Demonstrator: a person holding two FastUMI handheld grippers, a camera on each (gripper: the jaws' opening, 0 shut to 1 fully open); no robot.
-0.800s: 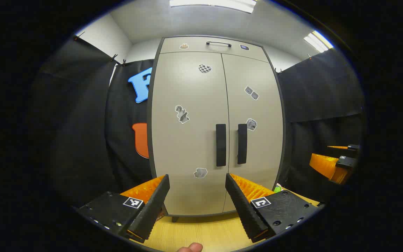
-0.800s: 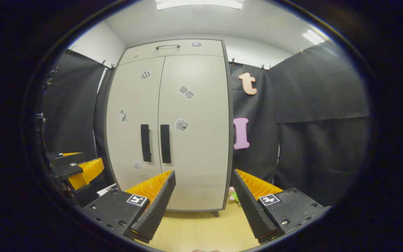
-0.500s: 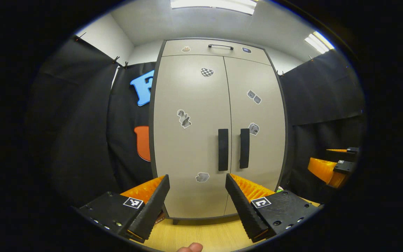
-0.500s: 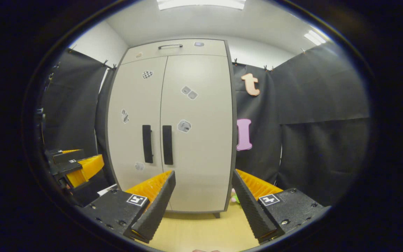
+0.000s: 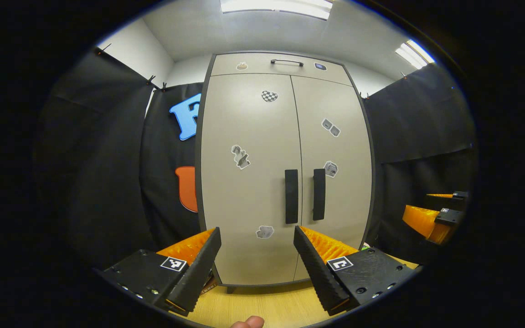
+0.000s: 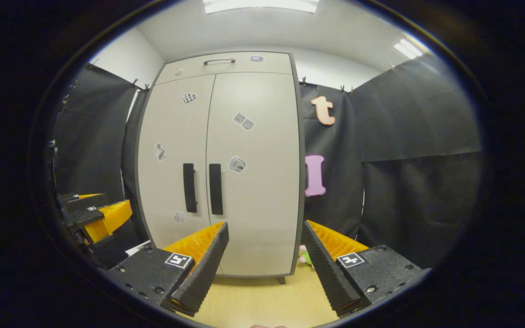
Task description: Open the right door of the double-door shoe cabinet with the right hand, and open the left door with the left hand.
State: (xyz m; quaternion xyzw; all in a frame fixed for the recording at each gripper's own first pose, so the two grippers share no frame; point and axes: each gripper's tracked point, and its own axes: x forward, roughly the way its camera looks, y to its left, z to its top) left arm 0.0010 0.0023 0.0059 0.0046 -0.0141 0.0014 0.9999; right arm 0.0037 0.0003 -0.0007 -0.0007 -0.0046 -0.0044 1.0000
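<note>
Wood floor (image 5: 262,305), shut shoe cabinet (image 5: 253,191), 2 claws apart.

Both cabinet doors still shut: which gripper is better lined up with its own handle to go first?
Left, marginally: the left gripper sits almost under the left door's black handle. The right gripper is offset from the right door's black handle.

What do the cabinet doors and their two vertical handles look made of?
The doors look like matte beige laminated board, flat with soft glare; metal is possible. The handles are matte black bars, plastic or coated metal; the look leaves it open.
</note>
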